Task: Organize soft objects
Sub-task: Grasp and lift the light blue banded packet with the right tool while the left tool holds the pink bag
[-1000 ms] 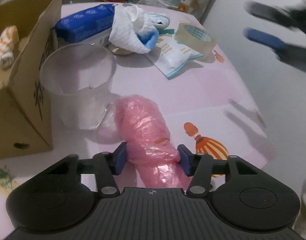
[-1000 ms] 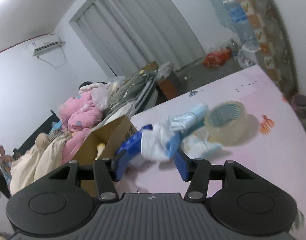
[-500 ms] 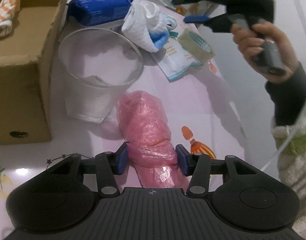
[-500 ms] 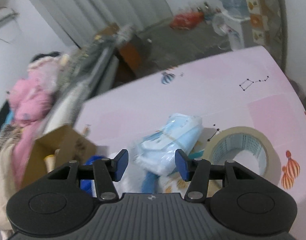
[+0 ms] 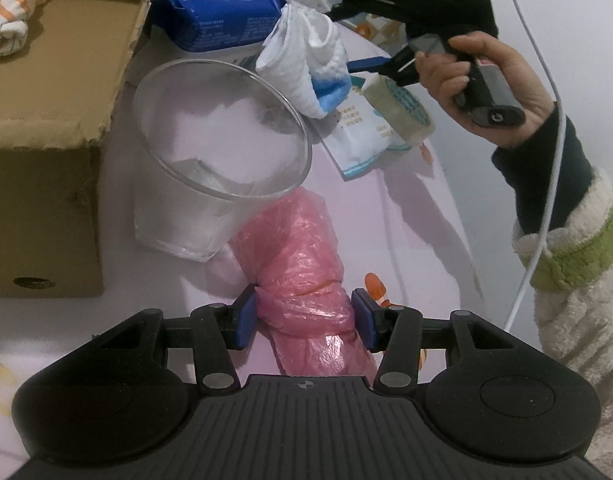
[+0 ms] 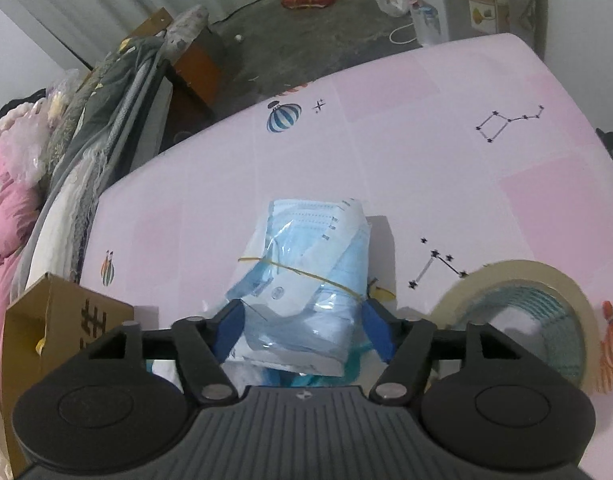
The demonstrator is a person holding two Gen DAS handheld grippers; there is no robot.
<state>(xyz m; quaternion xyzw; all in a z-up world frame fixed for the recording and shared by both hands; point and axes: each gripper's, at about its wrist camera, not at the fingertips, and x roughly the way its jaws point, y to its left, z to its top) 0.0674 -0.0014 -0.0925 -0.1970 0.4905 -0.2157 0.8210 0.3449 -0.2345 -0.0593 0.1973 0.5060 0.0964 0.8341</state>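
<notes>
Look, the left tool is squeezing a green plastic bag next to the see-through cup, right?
Not quite: the plastic bag is pink, not green. The left wrist view shows the left tool squeezing it beside the see-through cup.

I see a crinkly pink plastic roll (image 5: 296,264) lying flat on the counter (image 5: 410,216), and a blue mask pack (image 6: 306,280) with a yellow rubber band around it.
</notes>
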